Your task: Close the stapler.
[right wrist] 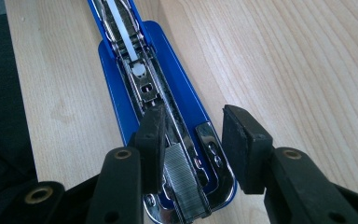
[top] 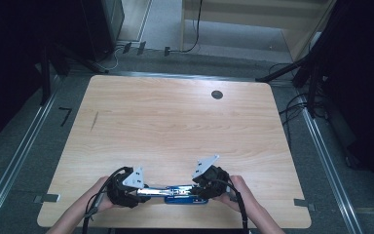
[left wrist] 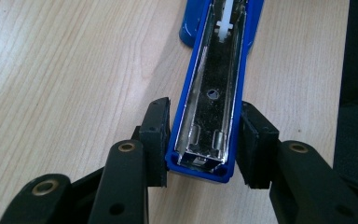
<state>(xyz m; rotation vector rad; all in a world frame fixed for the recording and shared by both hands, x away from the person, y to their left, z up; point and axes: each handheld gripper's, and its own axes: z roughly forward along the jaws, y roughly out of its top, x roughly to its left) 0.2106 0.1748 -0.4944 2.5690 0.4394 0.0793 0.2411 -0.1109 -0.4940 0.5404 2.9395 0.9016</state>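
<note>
Our left gripper (left wrist: 204, 135) pinched the open blue stapler (left wrist: 214, 93), one black pad pressed flat against each blue side of its top arm near that arm's end. That arm lay swung open with its shiny metal channel (left wrist: 212, 100) facing up, running away from our jaws across the table (left wrist: 65, 84). Our right gripper (right wrist: 193, 135) stood over the stapler's (right wrist: 135, 70) base end with its jaws spread. Its left pad (right wrist: 150, 135) sat on or just beside the staple track, we could not tell which, and the other pad hung clear over the bare wood to the side of the blue base. A strip of staples (right wrist: 184, 182) lay in the track just below those jaws, with the white pusher farther along.

From the high view, we held both grippers, the left (top: 143, 191) and the right (top: 195, 189), facing each other at the near edge of the table (top: 175, 122), with the stapler (top: 175, 191) stretched flat between them. A hand (top: 93, 197) gripped each tool, cables trailing off the near edge. A small dark round hole (top: 217, 94) sat near the far side of the tabletop.
</note>
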